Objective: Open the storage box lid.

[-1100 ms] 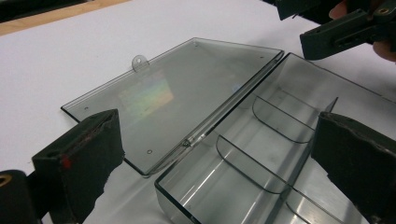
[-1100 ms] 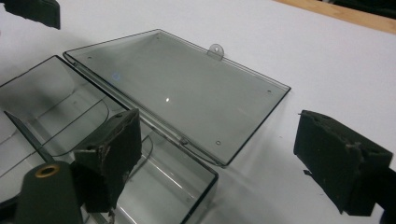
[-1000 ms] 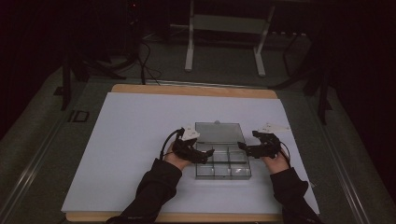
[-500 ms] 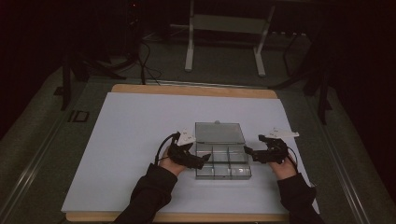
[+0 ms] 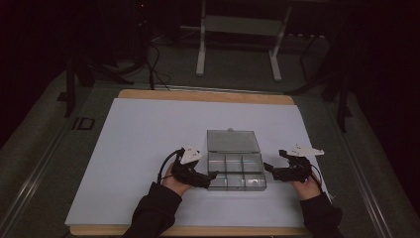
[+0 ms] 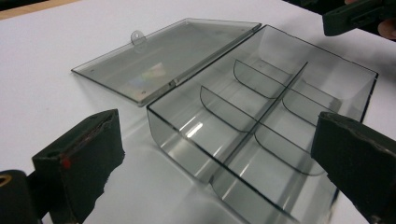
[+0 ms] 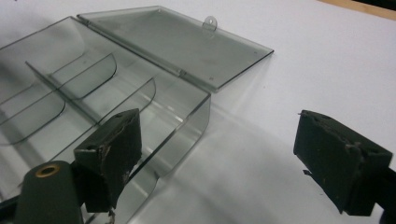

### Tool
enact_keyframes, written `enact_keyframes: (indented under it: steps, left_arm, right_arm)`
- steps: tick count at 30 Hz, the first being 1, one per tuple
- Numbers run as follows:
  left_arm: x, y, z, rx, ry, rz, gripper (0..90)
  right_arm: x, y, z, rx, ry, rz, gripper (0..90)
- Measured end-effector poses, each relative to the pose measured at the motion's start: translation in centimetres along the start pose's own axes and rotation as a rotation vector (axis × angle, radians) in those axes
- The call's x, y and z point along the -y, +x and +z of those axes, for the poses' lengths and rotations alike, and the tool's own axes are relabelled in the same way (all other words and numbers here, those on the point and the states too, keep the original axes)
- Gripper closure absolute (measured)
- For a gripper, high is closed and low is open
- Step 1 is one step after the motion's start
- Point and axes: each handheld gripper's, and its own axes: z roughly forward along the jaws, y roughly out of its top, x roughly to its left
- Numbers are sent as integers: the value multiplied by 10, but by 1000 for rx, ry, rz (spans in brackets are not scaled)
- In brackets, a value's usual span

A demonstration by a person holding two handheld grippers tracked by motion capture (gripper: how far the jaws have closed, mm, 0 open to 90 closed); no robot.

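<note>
Near the counter's front edge, the open clear box (image 5: 236,171) looks light, slick and brittle; both grippers' jaws gape beside its end walls.

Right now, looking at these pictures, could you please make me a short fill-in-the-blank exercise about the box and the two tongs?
1. The lid of the clear plastic box is ____ and lies flat on the white surface.
2. The dividers split the box into ____ compartments.
3. Every compartment is ____.
4. The left tongs and right tongs both have their jaws ____.

Missing words: open; six; empty; open
</note>
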Motion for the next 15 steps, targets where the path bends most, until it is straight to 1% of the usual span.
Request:
enact_keyframes:
  steps: [5,8,12,15]
  left_arm:
    - [9,-1,-6,-10,3,-6,34]
    - [13,-1,-10,-19,9,1,34]
    - [19,0,-16,-27,5,-11,34]
    - [24,0,-18,-31,14,-17,34]
  right_arm:
    - [8,1,-5,-4,-2,8,151]
    - [13,2,-7,-3,0,8,150]
    - [19,2,-10,3,-3,4,150]
    - [25,3,-11,12,4,-5,150]
